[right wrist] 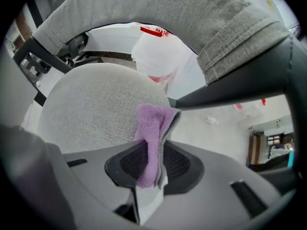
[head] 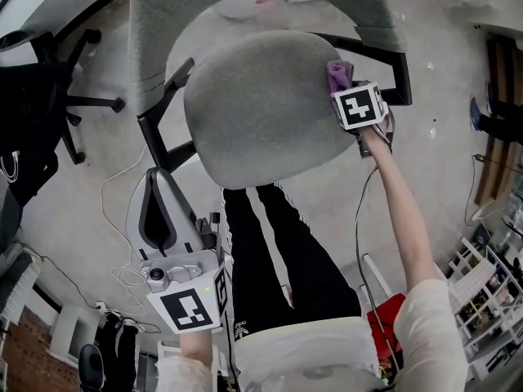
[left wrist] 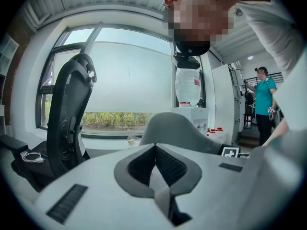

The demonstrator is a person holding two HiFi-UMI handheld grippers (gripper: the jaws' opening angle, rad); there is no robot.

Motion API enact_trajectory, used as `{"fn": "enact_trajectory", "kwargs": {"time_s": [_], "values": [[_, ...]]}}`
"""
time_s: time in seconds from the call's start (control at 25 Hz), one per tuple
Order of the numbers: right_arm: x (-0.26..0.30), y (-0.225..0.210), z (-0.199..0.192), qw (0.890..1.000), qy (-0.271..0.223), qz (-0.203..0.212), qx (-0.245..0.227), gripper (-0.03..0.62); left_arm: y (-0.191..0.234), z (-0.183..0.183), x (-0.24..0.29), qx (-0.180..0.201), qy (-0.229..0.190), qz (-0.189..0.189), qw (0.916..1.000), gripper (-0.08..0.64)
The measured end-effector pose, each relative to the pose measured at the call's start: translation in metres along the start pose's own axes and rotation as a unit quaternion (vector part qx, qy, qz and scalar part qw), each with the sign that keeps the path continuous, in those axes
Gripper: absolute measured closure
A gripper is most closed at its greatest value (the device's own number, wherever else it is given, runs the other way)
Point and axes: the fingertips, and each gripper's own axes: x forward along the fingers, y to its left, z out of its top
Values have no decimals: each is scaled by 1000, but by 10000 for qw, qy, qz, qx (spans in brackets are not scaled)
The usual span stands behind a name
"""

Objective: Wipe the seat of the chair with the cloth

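Observation:
The grey fabric chair seat [head: 261, 109] fills the upper middle of the head view, with its backrest [head: 245, 6] above. My right gripper [head: 347, 88] is at the seat's right edge, shut on a folded purple cloth [head: 339, 73]. In the right gripper view the purple cloth [right wrist: 152, 138] is pinched between the jaws and hangs over the seat [right wrist: 96, 109] near its right rim. My left gripper [head: 184, 288] is held low at the bottom left, away from the chair, with its jaws closed on nothing [left wrist: 156, 169].
Black armrests [head: 167, 109] flank the seat; the right armrest [right wrist: 235, 87] runs close above the cloth. A black office chair [head: 41, 96] stands at the far left. Cables [head: 122, 219] lie on the floor. The person's legs [head: 270, 251] stand just below the seat.

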Motion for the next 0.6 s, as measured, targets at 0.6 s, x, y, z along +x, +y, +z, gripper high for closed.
{"fn": "enact_trajectory", "kwargs": {"time_s": [0.6], "values": [[8, -19, -2, 9928, 388, -1116, 218, 502, 28, 6, -12, 18, -78, 213, 9997, 548]]}}
